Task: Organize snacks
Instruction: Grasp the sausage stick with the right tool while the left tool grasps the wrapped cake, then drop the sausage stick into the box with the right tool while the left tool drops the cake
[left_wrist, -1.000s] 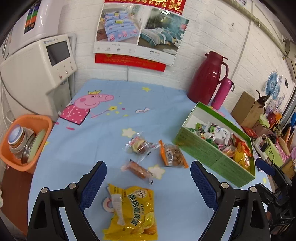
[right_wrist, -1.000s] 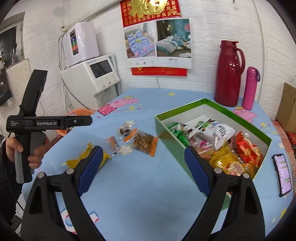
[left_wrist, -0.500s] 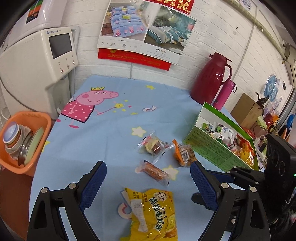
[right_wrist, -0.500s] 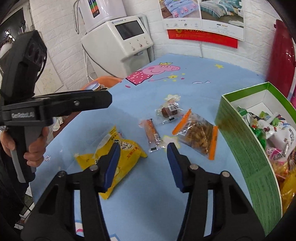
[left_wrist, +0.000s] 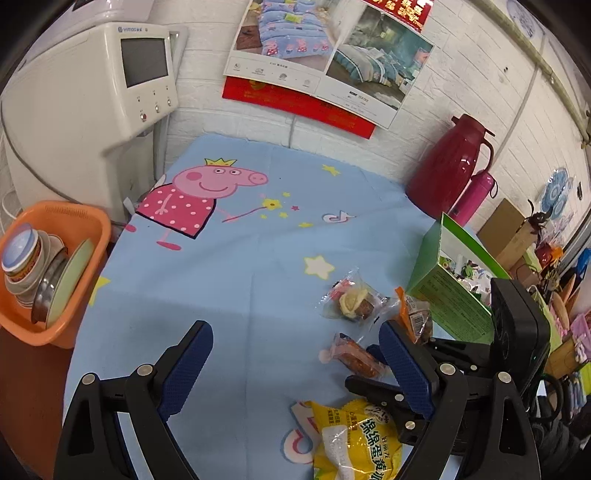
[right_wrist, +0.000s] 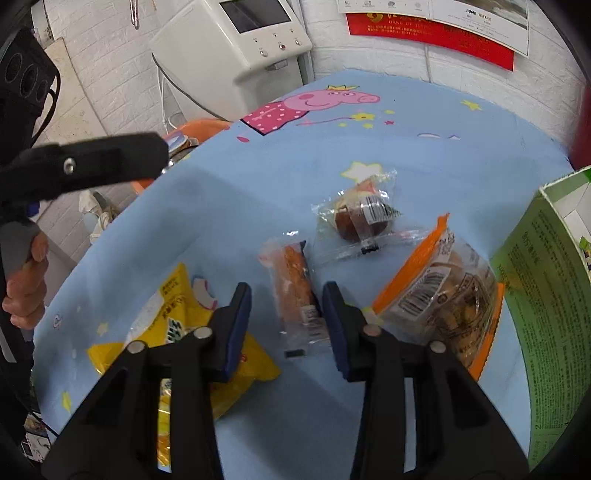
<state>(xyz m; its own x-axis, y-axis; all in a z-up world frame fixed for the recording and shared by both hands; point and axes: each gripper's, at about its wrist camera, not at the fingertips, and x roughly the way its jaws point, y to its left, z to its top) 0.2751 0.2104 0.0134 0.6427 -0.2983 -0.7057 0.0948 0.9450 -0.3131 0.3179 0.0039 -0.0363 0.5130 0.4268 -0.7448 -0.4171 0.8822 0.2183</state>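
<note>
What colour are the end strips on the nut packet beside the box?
Orange on the nut packet; right wrist view.

White brick wall (left_wrist: 461, 74) with a bedding poster (left_wrist: 332, 48) behind a table draped in blue cartoon cloth (left_wrist: 240, 266).

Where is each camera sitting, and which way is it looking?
Left wrist: rides the left gripper, facing across the blue tablecloth toward the wall; its wide-open jaws show, the right gripper beside them.
Right wrist: rides the right gripper, tilted down at the snacks, jaws either side of the sausage stick; a hand holds the left gripper.
Shared: sausage stick, yellow bag, green box.
</note>
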